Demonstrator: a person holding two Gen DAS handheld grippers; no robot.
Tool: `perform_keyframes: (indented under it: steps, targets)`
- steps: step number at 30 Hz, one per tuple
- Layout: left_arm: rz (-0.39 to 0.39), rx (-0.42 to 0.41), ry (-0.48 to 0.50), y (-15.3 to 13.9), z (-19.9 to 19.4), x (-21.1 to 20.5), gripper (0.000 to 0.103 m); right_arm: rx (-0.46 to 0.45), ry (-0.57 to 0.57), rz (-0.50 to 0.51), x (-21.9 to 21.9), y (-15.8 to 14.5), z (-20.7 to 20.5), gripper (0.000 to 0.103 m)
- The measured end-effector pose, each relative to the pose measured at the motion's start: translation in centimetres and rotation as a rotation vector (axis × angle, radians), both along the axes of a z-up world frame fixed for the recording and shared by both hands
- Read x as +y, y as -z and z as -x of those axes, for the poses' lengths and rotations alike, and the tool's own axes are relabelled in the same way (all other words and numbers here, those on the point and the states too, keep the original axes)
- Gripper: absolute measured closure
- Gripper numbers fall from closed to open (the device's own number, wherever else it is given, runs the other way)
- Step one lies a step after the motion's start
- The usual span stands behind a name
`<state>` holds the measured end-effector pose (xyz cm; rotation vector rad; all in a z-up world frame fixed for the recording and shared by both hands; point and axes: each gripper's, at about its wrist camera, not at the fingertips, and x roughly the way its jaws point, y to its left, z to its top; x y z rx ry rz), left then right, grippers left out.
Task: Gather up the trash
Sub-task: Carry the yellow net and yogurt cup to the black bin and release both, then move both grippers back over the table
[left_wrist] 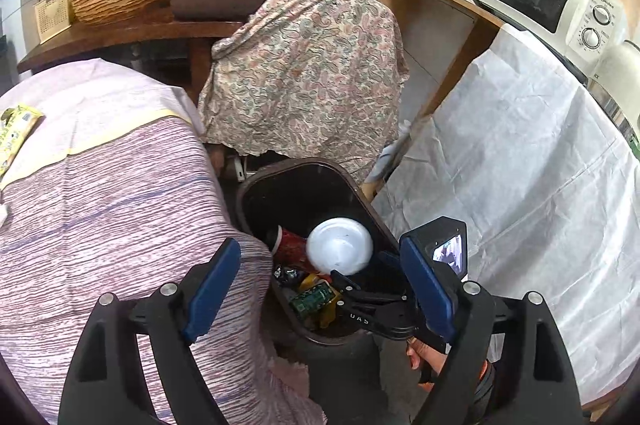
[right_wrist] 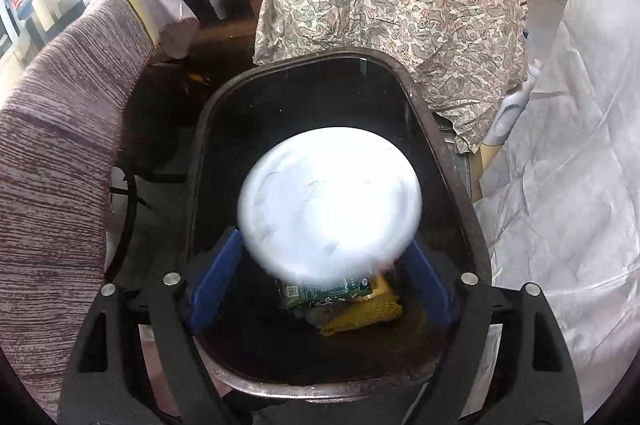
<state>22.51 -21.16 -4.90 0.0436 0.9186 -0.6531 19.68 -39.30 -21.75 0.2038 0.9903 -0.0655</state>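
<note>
The dark bin stands on the floor between a striped cloth and a white sheet, with a paisley cloth draped behind it. The right claw hangs over the bin's mouth, its blue fingers spread apart and gripping nothing — a white bowl, blurred, sits between and just beyond them, inside the bin's rim. Beneath the bowl lie a green packet and a yellow wrapper. From the left wrist view, the bowl shows in the bin beside a red cup. The left claw hovers above the bin's near edge, fingers wide apart and empty. On the striped cloth, far from the bin, lies a yellow packet.
</note>
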Motion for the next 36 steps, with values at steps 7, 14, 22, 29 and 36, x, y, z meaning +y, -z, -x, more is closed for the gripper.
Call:
perform_keyframes:
  steps: [7, 14, 22, 29, 36]
  targets:
    - [-0.033, -0.015, -0.021, -0.4, -0.3, 2.1, 0.021, 0.111, 0.001, 0.062, 0.3, 2.0, -0.9, 0.014]
    - [-0.054, -0.056, -0.066, -2.3, -0.9, 6.2, 0.015, 0.057, 0.001, 0.033, 1.1, -0.2, 0.4, 0.014]
    - [-0.098, -0.11, -0.174, -3.6, -1.8, 12.9, 0.012, -0.105, -0.02, 0.018, 2.3, -7.3, 1.5, 0.014]
    - [-0.147, -0.13, -0.284, -3.7, -2.9, 18.7, 0.011, -0.251, -0.085, 0.018, 5.3, -14.0, 1.3, 0.014]
    - [-0.177, -0.102, -0.418, -2.5, -4.2, 26.1, 0.011, -0.321, -0.244, -0.008, 10.9, -18.3, 0.5, 0.014]
